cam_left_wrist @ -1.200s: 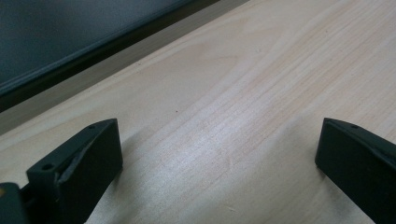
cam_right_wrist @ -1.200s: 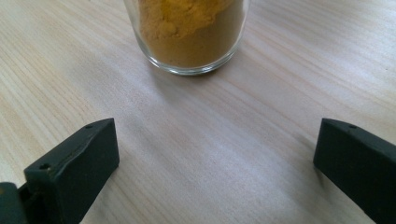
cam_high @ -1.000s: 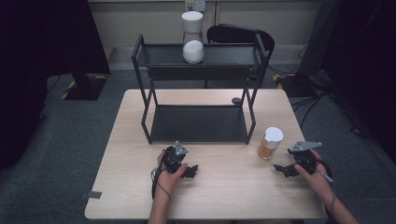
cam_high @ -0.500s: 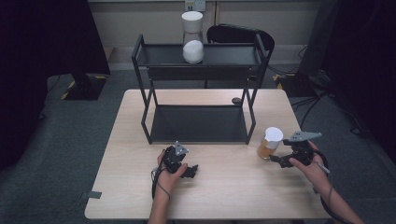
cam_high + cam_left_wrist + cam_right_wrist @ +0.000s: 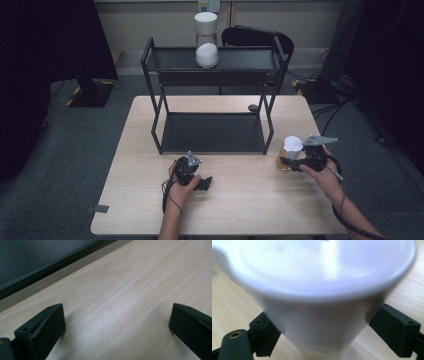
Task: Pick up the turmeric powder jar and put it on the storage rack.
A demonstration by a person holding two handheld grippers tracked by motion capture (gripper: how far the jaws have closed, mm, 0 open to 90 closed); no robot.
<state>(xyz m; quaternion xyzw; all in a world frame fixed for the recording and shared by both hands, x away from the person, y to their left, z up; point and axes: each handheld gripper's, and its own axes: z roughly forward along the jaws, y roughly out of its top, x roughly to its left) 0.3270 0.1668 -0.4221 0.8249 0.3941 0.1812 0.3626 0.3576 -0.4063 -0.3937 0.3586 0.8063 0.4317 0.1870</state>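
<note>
- One desk (image 5: 150,200) carries everything; on it stands one black two-tier shelf (image 5: 155,60).
- Two jars: a tall white-lidded one (image 5: 206,40) on the shelf's top tier, and a smaller one with amber contents (image 5: 289,153) on the desk just right of the shelf.
- My right gripper (image 5: 286,162) has just been closing around that small jar; in the right gripper view its jaws flank the white cap (image 5: 322,290), apparently touching. I'd squeeze evenly below the cap and keep it upright before lifting.
- My left gripper (image 5: 204,183) rests wide open and empty on the desk.
</note>
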